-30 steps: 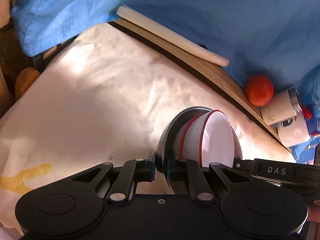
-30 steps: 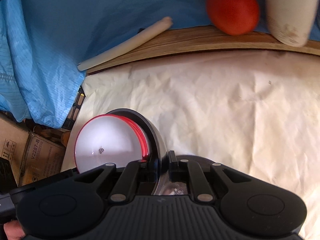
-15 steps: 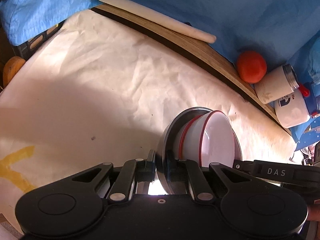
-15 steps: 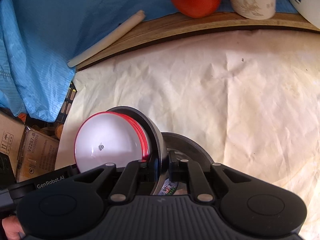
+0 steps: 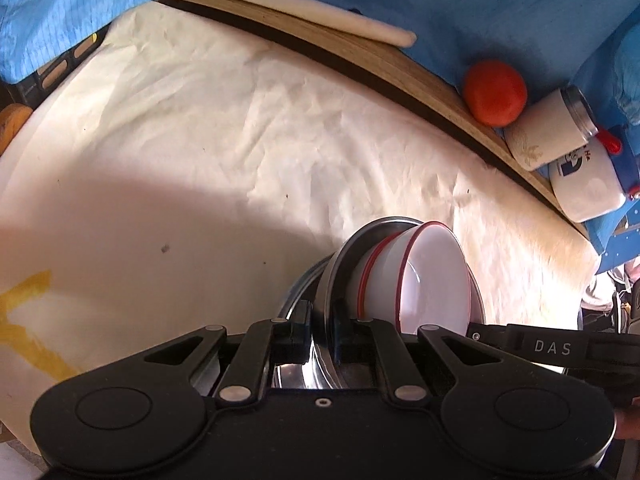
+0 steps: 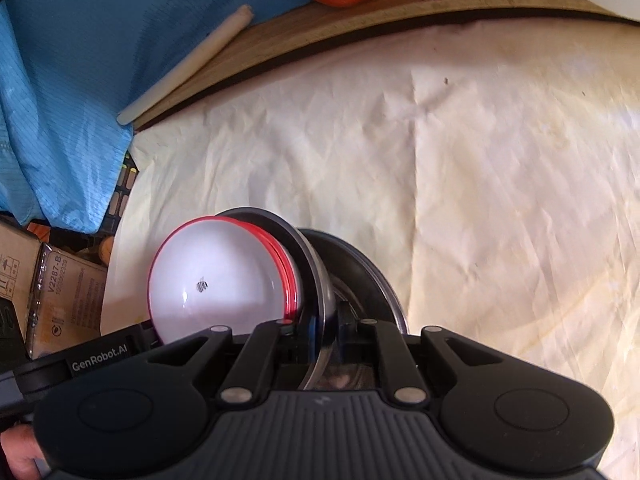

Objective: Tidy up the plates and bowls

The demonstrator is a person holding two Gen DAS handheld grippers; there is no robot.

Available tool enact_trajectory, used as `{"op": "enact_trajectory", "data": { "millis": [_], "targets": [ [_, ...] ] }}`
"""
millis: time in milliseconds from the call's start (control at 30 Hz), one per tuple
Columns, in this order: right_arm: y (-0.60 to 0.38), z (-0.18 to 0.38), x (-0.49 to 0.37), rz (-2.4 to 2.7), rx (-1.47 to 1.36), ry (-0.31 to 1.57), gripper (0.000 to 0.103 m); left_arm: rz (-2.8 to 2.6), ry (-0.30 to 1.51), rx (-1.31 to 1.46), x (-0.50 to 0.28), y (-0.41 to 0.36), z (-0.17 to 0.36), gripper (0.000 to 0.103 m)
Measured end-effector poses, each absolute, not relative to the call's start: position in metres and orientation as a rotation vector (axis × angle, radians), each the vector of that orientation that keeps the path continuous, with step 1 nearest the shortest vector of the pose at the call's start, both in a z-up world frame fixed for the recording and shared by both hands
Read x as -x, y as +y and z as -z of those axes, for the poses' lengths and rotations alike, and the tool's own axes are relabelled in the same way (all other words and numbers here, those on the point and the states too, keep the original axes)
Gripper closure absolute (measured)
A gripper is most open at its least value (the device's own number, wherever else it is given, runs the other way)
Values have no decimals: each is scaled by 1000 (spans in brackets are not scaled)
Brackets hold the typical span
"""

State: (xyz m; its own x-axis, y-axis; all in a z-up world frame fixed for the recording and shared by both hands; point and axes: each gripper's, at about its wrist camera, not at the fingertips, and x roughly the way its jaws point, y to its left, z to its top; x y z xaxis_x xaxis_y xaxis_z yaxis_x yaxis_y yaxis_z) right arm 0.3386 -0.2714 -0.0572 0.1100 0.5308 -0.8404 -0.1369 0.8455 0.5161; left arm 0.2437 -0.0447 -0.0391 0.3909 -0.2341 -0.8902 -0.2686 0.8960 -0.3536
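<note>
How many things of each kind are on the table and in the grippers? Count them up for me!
White bowls with red rims, nested in the plate: 2
Round metal plates: 2, one held on edge, one below it
Round red-orange fruit: 1
White cups lying on their sides: 2
Long white stick: 1
Total: 8
</note>
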Motion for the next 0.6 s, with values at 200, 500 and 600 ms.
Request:
{"op": "enact_trajectory", "data": {
  "millis": [200,500,600],
  "targets": [
    [-275,61,-336,-503,-350,1401,92,-20,1206,475,-244,-48,39,94],
    [-278,63,-330,-510,-335,1420,92,-29,1222,480,-237,-50,43,95],
    [-279,63,-328,-512,-330,1423,92,-32,1224,483,-235,-51,44,95]
  ]
}}
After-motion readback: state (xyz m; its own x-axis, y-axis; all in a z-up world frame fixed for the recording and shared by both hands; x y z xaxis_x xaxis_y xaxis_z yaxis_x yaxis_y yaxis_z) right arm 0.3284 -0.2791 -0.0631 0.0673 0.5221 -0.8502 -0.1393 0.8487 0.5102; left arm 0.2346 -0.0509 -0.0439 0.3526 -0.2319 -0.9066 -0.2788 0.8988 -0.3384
